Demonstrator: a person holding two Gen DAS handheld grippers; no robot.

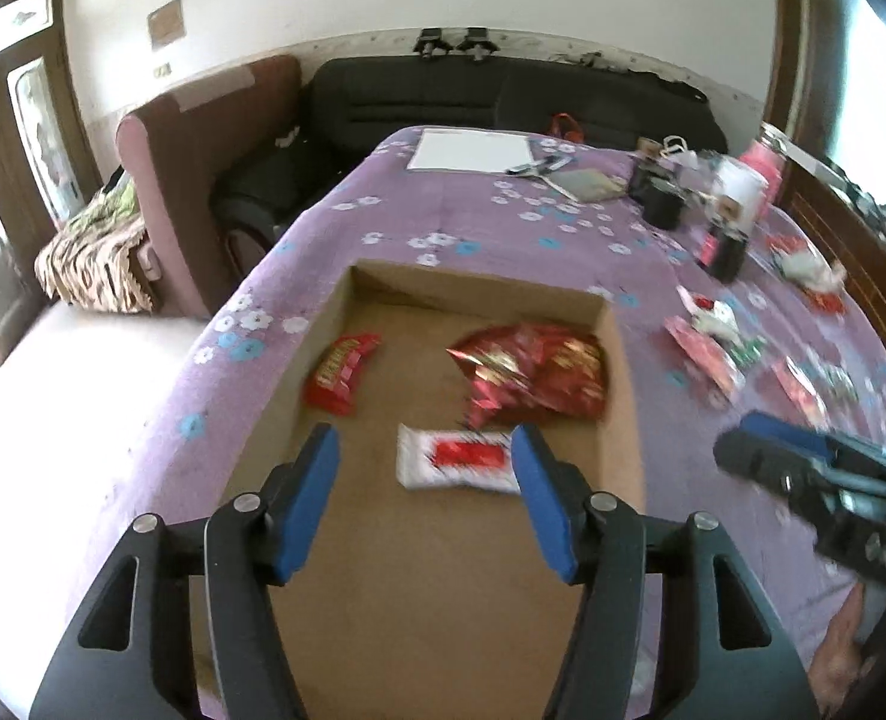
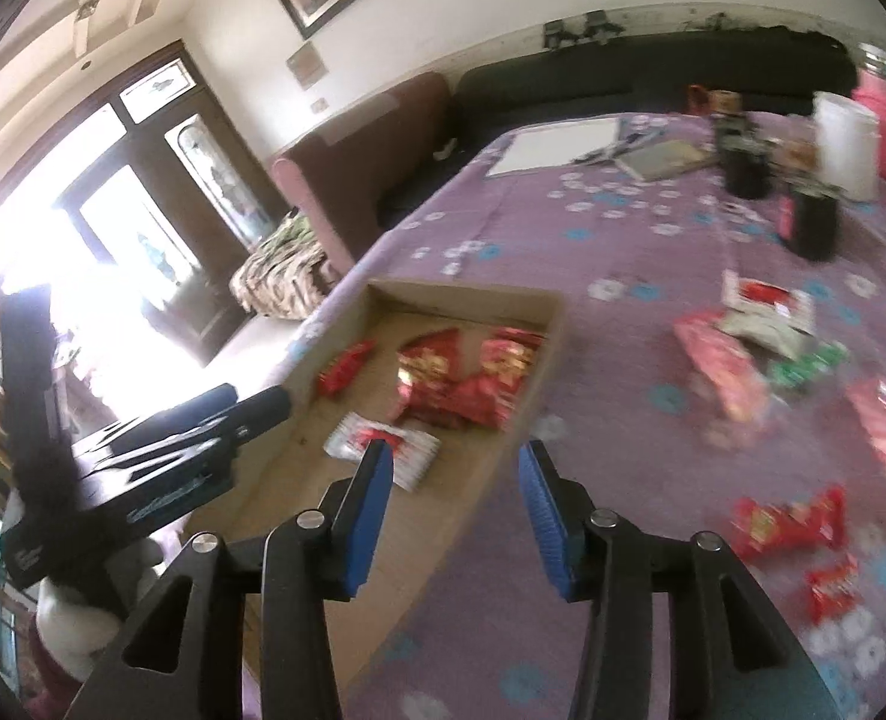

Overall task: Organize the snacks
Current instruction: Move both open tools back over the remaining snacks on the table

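Right gripper fingers spread, empty, over box right wall. Loose red snack lies right, long axis sideways. Left gripper spread, empty, over box.

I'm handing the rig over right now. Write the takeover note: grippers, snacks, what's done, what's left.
Left gripper: open, empty, above the box.
Right gripper: open, empty, over the box's right wall.
In the box: white packet, small red packet, pile of red bags.
Still on the purple cloth, right of the box: pink bag, white and green packets, red packets near the edge.
Done: three items or so boxed.
Left: move the loose snacks into the box.
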